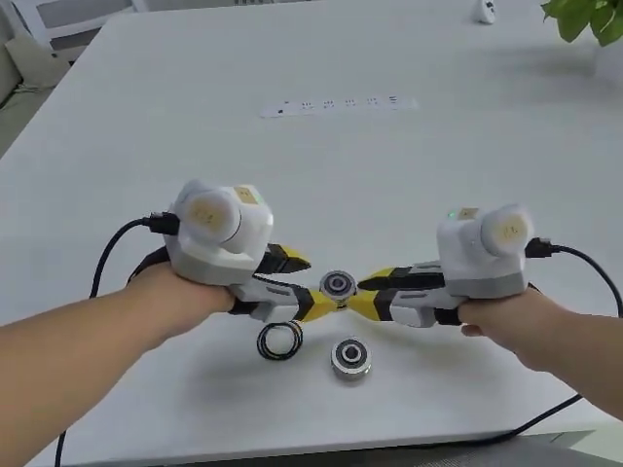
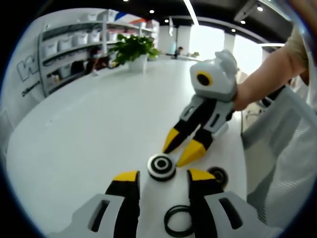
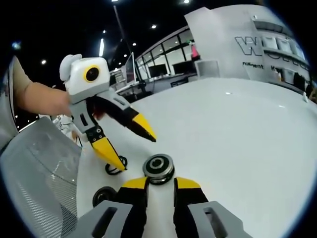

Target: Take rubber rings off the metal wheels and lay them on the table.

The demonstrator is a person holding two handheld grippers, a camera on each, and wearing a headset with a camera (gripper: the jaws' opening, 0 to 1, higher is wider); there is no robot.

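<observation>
One wheel (image 1: 337,284) is pinched above the counter (image 1: 409,175) in the narrowed fingers of the right gripper (image 3: 160,181), the left gripper (image 2: 163,175) spread wide either side, so next it probably closes on the rubber ring (image 3: 146,171) and peels it off.

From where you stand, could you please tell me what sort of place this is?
Most likely an office or showroom workspace: a large white table, wall shelves lined with white bins, a potted plant, and a mesh office chair beside the table.
</observation>
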